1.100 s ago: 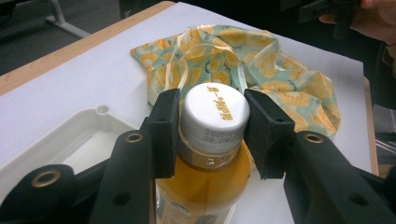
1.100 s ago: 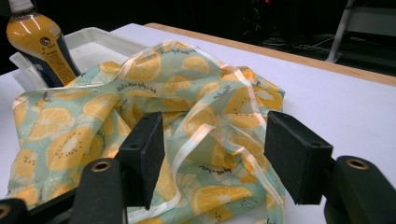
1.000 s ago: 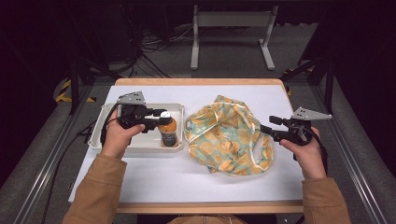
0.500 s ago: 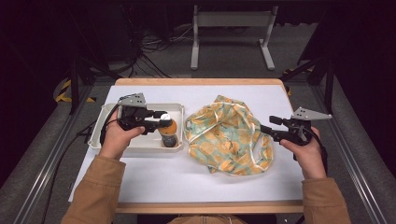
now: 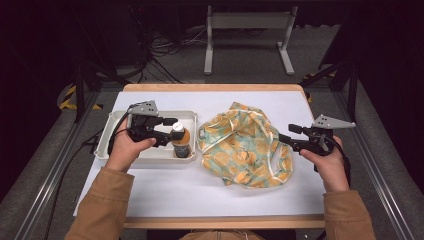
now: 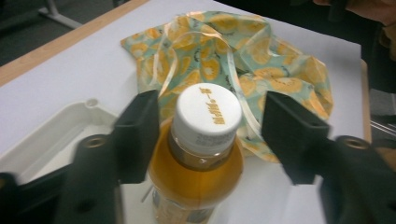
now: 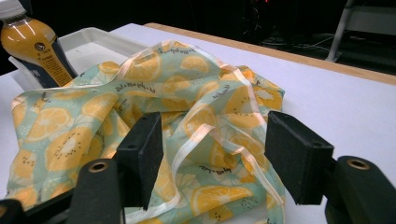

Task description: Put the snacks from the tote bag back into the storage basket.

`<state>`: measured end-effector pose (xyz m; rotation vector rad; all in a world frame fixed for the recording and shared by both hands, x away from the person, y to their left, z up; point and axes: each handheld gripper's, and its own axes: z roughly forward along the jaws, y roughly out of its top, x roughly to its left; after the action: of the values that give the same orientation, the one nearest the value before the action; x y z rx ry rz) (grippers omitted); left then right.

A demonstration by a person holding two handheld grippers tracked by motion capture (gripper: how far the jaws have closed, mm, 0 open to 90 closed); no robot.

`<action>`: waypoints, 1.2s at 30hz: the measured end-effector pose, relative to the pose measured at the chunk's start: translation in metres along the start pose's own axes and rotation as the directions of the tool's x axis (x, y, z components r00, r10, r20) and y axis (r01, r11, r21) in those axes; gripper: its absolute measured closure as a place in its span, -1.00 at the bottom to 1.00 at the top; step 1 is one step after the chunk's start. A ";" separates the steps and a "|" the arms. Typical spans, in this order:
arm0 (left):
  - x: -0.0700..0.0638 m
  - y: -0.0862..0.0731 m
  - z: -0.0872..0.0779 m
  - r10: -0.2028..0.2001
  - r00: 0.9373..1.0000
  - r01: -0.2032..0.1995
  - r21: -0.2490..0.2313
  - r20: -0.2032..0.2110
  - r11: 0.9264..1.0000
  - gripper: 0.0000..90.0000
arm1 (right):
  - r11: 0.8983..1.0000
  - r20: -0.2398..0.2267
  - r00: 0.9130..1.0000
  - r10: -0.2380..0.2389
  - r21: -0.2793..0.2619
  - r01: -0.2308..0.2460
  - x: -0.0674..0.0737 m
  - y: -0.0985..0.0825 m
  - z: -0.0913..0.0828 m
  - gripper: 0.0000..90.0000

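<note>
White-covered surface (image 5: pixel 210 195) carried a white tray (image 5: pixel 114 131) on the person's left and a crumpled cloth bag (image 5: pixel 242 145), printed with orange and kiwi slices on pale green with cream straps, just right of it.

An upright bottle (image 5: pixel 180 141) of orange drink with a white cap stood inside the tray, at its right end, close to the wall nearest the bag. In the right gripper view the bottle (image 7: pixel 33 44) rose behind the bag's far edge, dark label visible.

Left gripper (image 5: pixel 172 132) was held over the tray, pointing toward the bag. In the left gripper view its fingers (image 6: pixel 137 133) stood apart on either side of the bottle's neck and cap (image 6: pixel 210 112); the left finger sat close to the neck, whether touching could not be told, and the right one was clear of it.

Right gripper (image 5: pixel 289 135) was held at the bag's right edge, low over the surface. Its fingers (image 7: pixel 140 154) were apart, with bag fabric and a cream strap (image 7: pixel 194 142) lying between and below them; no grip on the fabric was evident.

Both hands wore tan sleeves (image 5: pixel 107 205).
</note>
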<state>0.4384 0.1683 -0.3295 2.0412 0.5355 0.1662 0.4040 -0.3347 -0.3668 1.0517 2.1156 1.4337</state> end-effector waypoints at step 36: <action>-0.014 -0.050 -0.092 -0.094 0.972 0.070 -0.114 -0.217 0.991 -0.74 | 0.999 0.000 1.000 -0.026 -0.031 0.026 0.003 0.008 -0.011 -0.17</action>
<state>0.3802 0.2563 -0.3236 1.9045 0.7334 0.3688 0.3978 -0.3377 -0.3544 1.0087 2.0932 1.4493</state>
